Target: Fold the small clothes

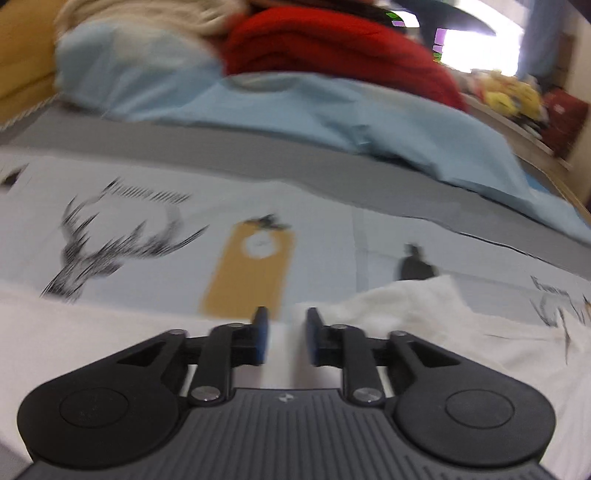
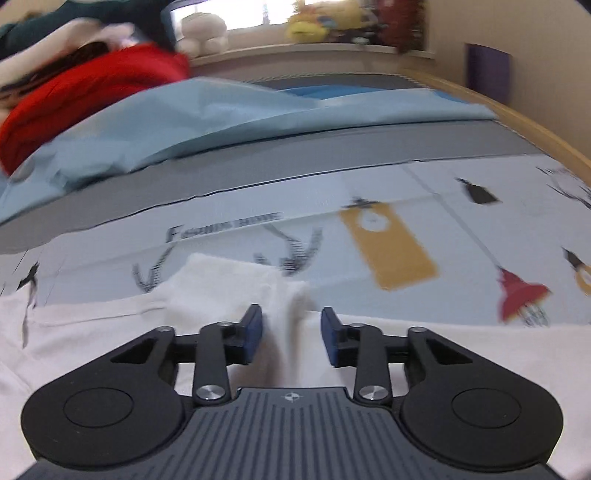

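Note:
A white garment (image 1: 424, 306) lies flat on a pale printed bedsheet (image 1: 155, 236), with a bunched fold at its far edge. My left gripper (image 1: 284, 334) is open just above the garment's near part, nothing between its blue pads. In the right wrist view the same white garment (image 2: 229, 284) lies under my right gripper (image 2: 291, 332), which is open with a raised ridge of the cloth running between the pads. The pads do not pinch it.
A pile of clothes lies behind: a light blue garment (image 1: 295, 107), a red one (image 1: 332, 48) and a cream one. A grey sheet band (image 2: 295, 158) crosses the bed. A wooden bed rim (image 2: 517, 118) and a sill with plush toys (image 2: 317, 22) stand beyond.

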A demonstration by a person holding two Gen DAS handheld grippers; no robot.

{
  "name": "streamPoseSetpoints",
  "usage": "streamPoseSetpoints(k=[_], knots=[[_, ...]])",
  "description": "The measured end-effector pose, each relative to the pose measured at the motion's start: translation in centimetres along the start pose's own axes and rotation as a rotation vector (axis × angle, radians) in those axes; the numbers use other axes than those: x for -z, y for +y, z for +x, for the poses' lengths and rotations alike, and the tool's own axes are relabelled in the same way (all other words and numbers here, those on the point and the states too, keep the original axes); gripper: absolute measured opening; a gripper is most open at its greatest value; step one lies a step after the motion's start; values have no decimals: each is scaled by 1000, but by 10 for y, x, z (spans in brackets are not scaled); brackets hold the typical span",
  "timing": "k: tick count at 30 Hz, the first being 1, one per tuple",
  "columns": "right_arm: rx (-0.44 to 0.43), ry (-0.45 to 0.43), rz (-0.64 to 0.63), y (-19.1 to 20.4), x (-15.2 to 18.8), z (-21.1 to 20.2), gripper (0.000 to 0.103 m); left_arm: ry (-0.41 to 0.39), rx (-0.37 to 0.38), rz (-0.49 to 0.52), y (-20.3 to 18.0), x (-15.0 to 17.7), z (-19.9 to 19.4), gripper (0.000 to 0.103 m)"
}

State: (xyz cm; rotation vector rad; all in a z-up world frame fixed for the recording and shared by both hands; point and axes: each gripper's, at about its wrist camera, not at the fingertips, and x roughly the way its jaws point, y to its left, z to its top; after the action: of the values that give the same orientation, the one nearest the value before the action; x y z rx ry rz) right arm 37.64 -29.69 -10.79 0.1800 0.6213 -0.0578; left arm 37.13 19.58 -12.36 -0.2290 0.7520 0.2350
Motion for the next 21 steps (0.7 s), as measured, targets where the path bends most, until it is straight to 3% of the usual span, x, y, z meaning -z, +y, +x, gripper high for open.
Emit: streamPoseSetpoints(k=[1, 3, 7, 9, 10, 13, 16, 18, 21], knots=[[35, -8, 8, -7, 3, -3, 40, 29, -43, -18, 10, 3, 3, 40], [123, -4, 25, -23, 11, -8, 41, 56, -160, -37, 27, 13, 6, 40], [230, 37, 115, -54, 26, -9, 40, -21, -320, -64, 43, 29, -7, 40], [235, 54, 110, -59, 31, -4, 40, -26, -307, -67, 48, 31, -7, 40], [241, 45, 87, -57, 32, -3, 40, -34, -311, -31, 47, 32, -5, 35], [269, 22, 51, -56, 34, 1, 0, -49, -332, 15, 51, 32, -1, 9], [277, -3, 63, -69, 34, 3, 0, -62, -367, 4, 73, 27, 2, 3], [339, -11, 42, -76, 32, 5, 0, -53, -464, -15, 88, 23, 5, 2], [335, -16, 93, -96, 26, 7, 0, -29, -444, -85, 101, 14, -2, 2]])
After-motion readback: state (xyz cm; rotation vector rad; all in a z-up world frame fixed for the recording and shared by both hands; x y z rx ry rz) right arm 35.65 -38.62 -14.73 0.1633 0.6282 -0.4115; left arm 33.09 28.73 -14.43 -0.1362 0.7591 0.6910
